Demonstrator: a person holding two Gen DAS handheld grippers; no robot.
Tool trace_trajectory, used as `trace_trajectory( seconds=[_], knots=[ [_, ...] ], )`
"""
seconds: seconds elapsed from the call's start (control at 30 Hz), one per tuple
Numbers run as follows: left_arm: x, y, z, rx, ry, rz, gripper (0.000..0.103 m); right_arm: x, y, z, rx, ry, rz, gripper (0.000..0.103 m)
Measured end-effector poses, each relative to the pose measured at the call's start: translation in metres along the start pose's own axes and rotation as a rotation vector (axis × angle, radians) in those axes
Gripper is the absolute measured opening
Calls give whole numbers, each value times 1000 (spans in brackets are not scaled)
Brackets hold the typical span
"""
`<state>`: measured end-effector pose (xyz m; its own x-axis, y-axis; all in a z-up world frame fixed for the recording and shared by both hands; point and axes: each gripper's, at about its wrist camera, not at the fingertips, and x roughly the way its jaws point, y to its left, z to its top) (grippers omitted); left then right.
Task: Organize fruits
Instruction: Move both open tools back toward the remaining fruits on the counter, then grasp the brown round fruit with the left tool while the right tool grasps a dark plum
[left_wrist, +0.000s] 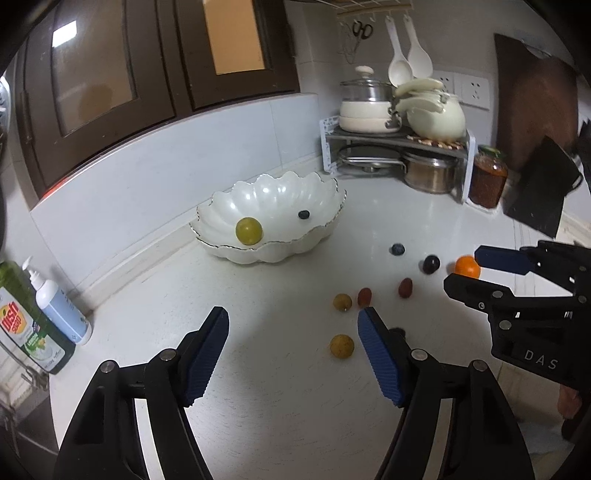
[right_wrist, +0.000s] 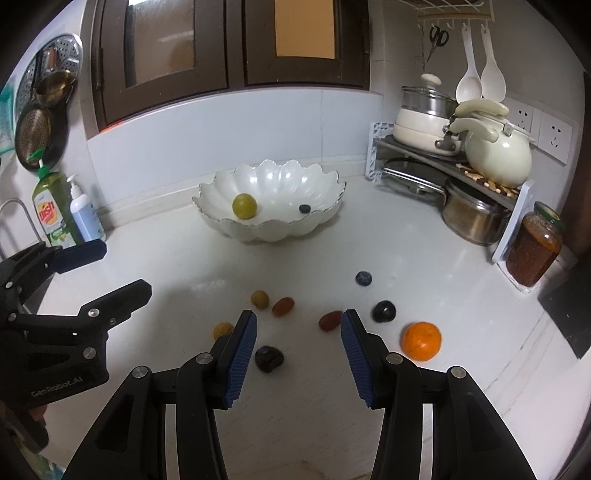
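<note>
Now at the picking-up part, with nothing lifted yet. Already in the white bowl (left_wrist: 295, 251): a green grape (left_wrist: 249, 230) and a tiny blueberry (left_wrist: 303, 214). Lying out on the white counter (left_wrist: 258, 288), in front of the bowl: an orange (right_wrist: 422, 340), a second blueberry (right_wrist: 364, 278), some red ones, some yellow ones and some dark ones.

Left gripper (left_wrist: 293, 314): wide open, holding nothing. Showing between its blue pads, close to the pad on the right of the picture: a yellow fruit (left_wrist: 341, 346).

Right gripper (right_wrist: 299, 317): open too, but not as wide, and also holding nothing. Showing between its pads, close to the pad on the left of the picture: a dark fruit (right_wrist: 269, 359). Hard to tell how high above the counter either gripper hangs.

Next, most likely: go down over one small fruit, get it right in the middle, then squeeze softly. Round, so easy to bump and send rolling. Soft, so no hard squeeze. After that, lift, carry over the wavy rim, and let go low inside the bowl.
</note>
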<state>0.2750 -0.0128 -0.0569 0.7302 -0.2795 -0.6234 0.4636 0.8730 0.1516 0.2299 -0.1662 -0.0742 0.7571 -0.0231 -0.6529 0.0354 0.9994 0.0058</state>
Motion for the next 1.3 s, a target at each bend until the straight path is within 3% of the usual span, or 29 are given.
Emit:
trace_trajectory(
  seconds=[0.73,1.3],
  knots=[
    [55,-7,-31,205,39,-196,56,53,24,-25,2,116,57,49],
    [87,-13,-38,219,91,-296,46,84,19,-34,20,191,60,48]
  ],
)
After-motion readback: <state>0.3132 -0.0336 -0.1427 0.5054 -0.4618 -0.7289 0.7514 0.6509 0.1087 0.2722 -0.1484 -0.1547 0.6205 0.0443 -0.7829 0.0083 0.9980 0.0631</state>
